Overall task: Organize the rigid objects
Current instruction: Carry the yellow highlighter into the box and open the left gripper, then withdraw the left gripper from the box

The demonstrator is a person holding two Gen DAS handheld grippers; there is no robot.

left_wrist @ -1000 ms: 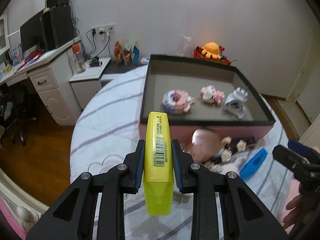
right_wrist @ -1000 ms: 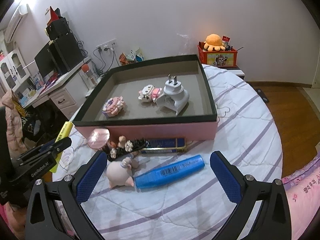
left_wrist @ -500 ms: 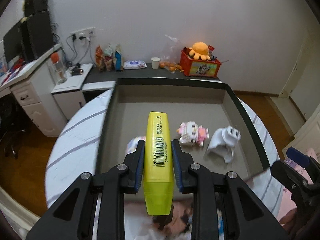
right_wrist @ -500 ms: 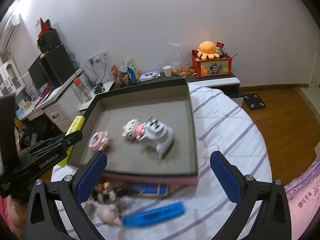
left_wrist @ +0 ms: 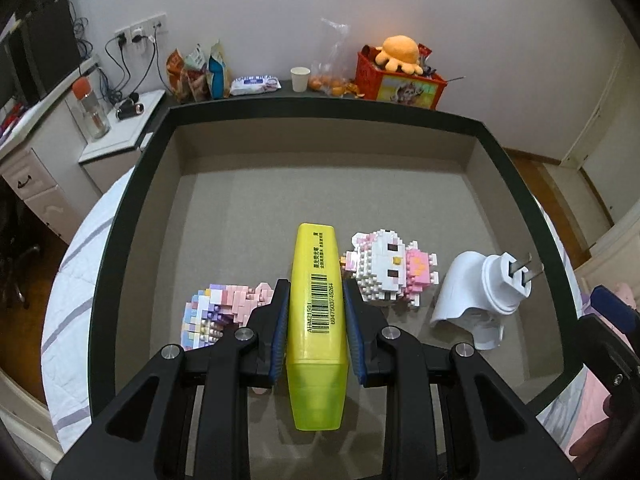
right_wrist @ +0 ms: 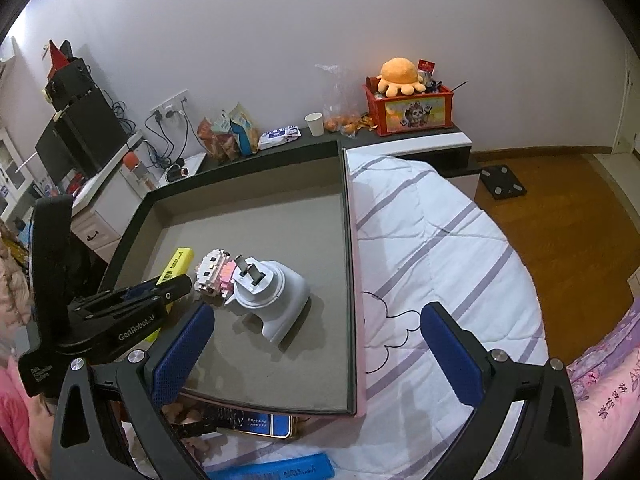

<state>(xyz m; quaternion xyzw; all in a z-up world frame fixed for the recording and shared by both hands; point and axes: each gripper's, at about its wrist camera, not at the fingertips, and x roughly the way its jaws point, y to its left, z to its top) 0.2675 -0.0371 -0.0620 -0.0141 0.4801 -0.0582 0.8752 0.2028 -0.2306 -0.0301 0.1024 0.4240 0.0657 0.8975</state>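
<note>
Our left gripper clamps the highlighter; released here, it could hit the toy just right. Our right gripper gapes empty.

Blue highlighter cut off below

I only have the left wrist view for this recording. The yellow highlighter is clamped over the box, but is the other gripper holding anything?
Observer: No. The right gripper is open and empty, over the box's near right corner.
Operator: Anything left outside the box?
Observer: Yes, a blue highlighter lies on the bedspread in front of it.
Operator: Only that?
Observer: A dark flat case with a gold edge also lies against the box's front wall.
</note>
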